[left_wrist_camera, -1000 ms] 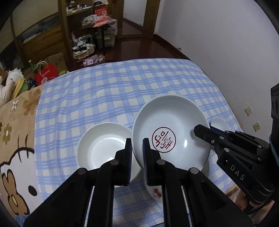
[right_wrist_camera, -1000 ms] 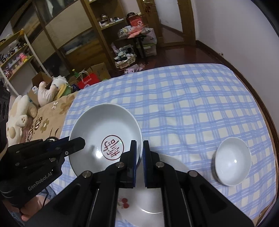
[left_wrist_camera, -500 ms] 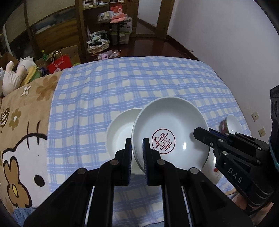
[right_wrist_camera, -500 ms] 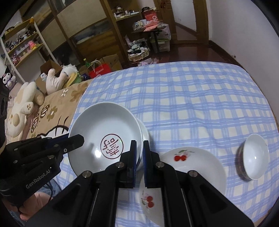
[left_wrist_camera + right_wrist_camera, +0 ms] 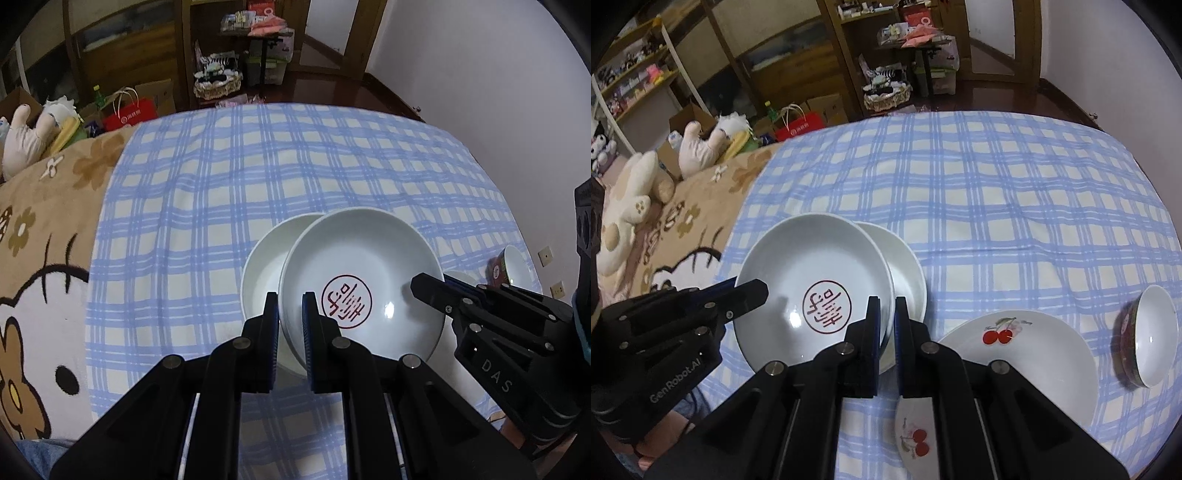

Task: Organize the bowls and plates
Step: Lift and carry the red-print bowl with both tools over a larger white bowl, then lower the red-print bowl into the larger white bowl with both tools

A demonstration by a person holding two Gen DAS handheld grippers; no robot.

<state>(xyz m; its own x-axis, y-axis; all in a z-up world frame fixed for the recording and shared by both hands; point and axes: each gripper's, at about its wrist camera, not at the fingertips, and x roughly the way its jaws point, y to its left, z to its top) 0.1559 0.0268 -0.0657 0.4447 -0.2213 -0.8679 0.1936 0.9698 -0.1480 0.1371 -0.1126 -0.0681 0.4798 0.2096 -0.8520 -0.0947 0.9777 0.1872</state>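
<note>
Stamped plate: white, deep, with a red round seal mark [image 5: 346, 301] in its well; the stamped plate [image 5: 812, 280] is carried between both grippers, partly over a second dish, at about 10 o'clock of the right wrist view's centre.
Left gripper: the left gripper [image 5: 290, 317] pinches the stamped plate's near-left rim, jaws pressed close on the thin edge.
Right gripper: the right gripper [image 5: 886, 321] pinches the plate's opposite rim, at 3 o'clock of the seal, jaws almost together on it.
Plain white plate: the plain white plate [image 5: 905, 273] lies on the cloth under the stamped one, showing at its 2 o'clock side; nothing seen in it. Whether the two touch, I cannot tell.
Cherry plate: the cherry plate [image 5: 1034, 354] sits at 4 o'clock of the stamped plate, close by; it holds nothing, only printed cherries.
Small bowl: the small bowl [image 5: 1148, 336], white inside, dark red patterned outside, sits at 3 o'clock near the cloth's edge, well apart from the plates, looking tilted.
Cloth: a blue checked cloth [image 5: 997, 192] bears all the dishes.
</note>
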